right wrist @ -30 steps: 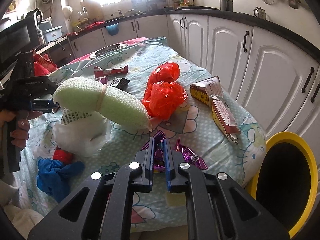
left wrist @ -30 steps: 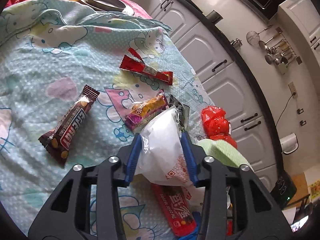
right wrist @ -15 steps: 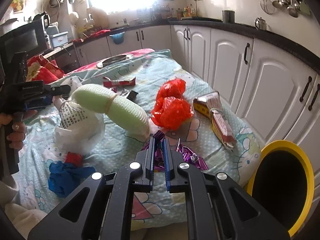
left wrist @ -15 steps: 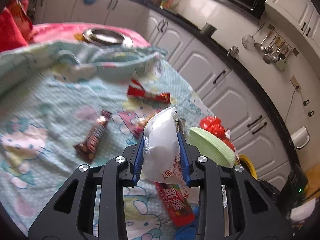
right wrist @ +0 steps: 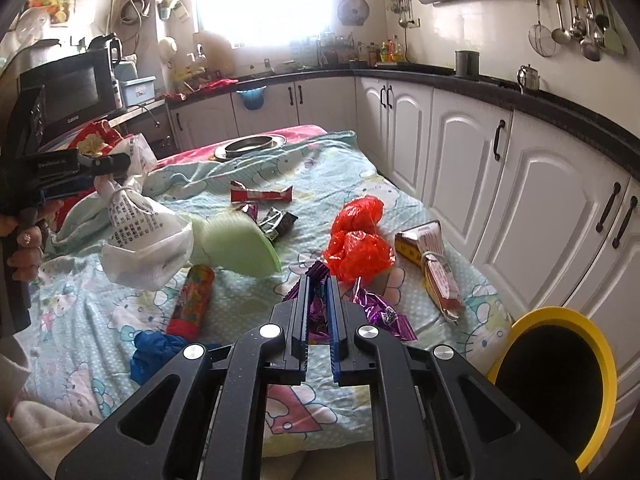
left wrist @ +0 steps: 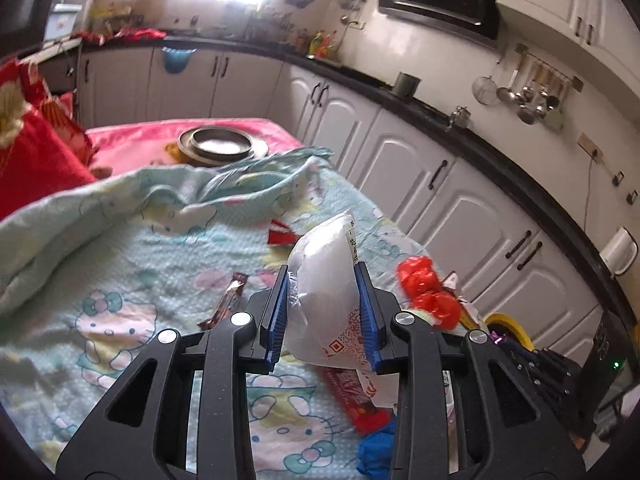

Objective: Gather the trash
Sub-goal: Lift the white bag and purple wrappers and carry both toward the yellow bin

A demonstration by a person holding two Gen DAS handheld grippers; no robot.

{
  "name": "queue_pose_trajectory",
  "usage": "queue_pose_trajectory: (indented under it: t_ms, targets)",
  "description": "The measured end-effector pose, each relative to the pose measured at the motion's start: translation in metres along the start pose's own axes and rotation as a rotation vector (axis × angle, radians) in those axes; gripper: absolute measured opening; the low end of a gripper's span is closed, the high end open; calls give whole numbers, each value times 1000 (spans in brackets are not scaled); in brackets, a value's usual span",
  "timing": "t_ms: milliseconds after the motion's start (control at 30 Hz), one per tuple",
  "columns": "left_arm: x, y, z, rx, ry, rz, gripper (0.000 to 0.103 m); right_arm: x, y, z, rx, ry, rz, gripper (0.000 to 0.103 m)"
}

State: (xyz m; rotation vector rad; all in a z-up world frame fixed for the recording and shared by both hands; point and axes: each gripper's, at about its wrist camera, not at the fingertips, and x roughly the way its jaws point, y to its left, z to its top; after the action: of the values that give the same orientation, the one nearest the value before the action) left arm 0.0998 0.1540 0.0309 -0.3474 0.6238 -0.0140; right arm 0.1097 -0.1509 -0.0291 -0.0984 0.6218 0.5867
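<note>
My left gripper (left wrist: 321, 268) is shut on a white plastic bag (left wrist: 324, 304) with red print, held up above the Hello Kitty cloth (left wrist: 120, 264). In the right wrist view a hand holds that gripper (right wrist: 114, 168) at the far left, and the bag (right wrist: 144, 236) hangs under it. My right gripper (right wrist: 319, 280) is shut on a crinkled purple foil wrapper (right wrist: 384, 314), whose ends trail out to the right of the jaws. A black bin with a yellow rim (right wrist: 600, 344) stands at the lower right beside the table; its rim (left wrist: 508, 320) also shows in the left wrist view.
Litter on the cloth: a red plastic bag (right wrist: 356, 236), a green foam sleeve (right wrist: 244, 244), a red wrapper (right wrist: 260, 196), a red tube (right wrist: 190, 300), a blue glove (right wrist: 156, 348), a brown carton (right wrist: 420, 236) and a chocolate bar (left wrist: 228, 300). White cabinets (right wrist: 540, 184) line the right.
Both grippers have risen. The left one lifted the white bag off the cloth and tilted up toward the kitchen. The green foam sleeve now lies lower behind the bag.
</note>
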Motion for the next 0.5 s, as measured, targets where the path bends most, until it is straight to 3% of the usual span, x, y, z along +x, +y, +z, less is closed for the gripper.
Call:
queue_pose_trajectory:
  t_ms: [500]
  targets:
    - [-11, -70, 15, 95, -90, -56, 25, -52, -26, 10, 29, -103, -46, 8]
